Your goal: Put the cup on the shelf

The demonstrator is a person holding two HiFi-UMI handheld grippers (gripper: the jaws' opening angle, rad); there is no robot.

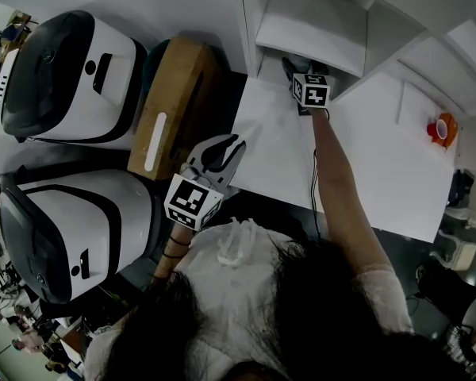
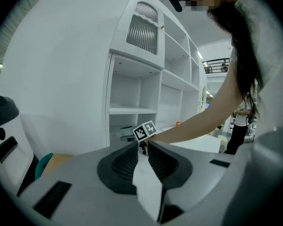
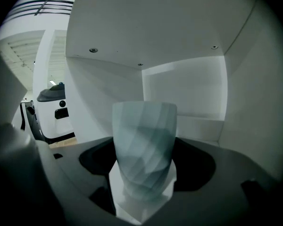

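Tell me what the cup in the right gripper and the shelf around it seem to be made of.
The cup: pale blue-grey, matte, with twisted facets that shade softly and no glare; unglazed ceramic or moulded plastic, can't tell which. The shelf: smooth white flat panels with small screw heads in the board overhead; probably painted or laminated board.

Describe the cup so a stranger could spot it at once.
Find the white shelf unit behind the white table; in its lowest left compartment the right gripper grips the cup. It is pale blue-green with twisted facets, unlike the small orange thing farther right.
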